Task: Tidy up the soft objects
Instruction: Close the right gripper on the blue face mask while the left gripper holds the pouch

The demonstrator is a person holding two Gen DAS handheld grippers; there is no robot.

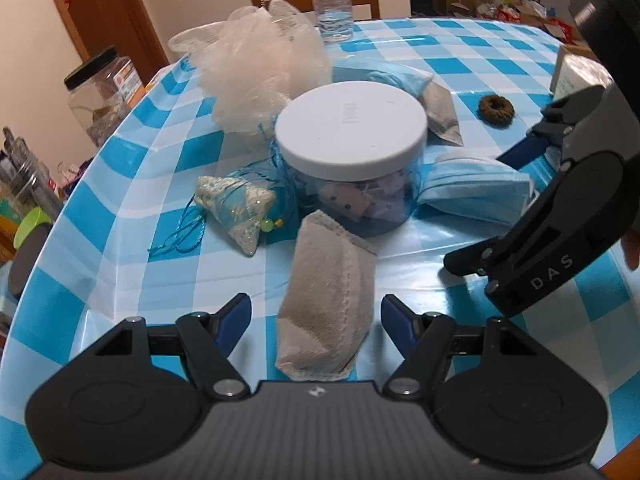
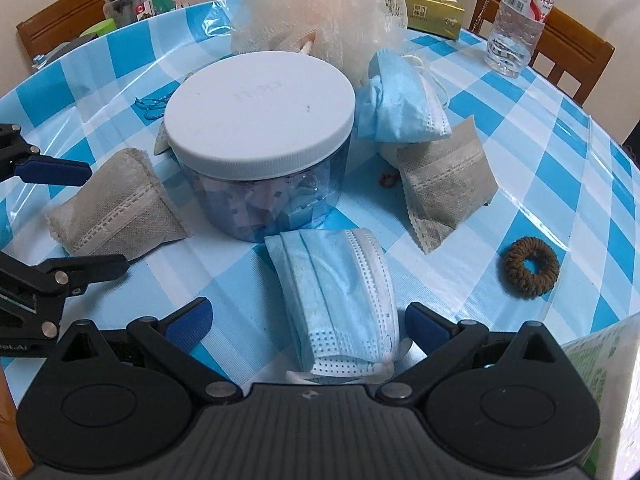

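Nearest our left gripper point(image 1: 316, 318) lies a grey pouch point(image 1: 326, 300), set between the jaws, which stand apart and clear of its sides. Our right gripper point(image 2: 308, 320) straddles a folded blue mask point(image 2: 340, 292) the same way, jaws apart, no pinch yet. Both soft things rest on the checked table point(image 1: 120, 184), just before the jar point(image 1: 352, 156).

We judge the step as pre-grasp on two items at once. Next move calls for closing on each, but the white lid point(image 2: 260, 112) is still on the jar, so something must free it before anything goes in.

Through the clear wall we see pale, dotted pieces inside the jar; what they are we cannot tell. Behind it: loofah point(image 1: 260, 68), second mask point(image 2: 400, 100), second pouch point(image 2: 444, 176), tasselled sachet point(image 1: 236, 208), hair tie point(image 2: 530, 268).
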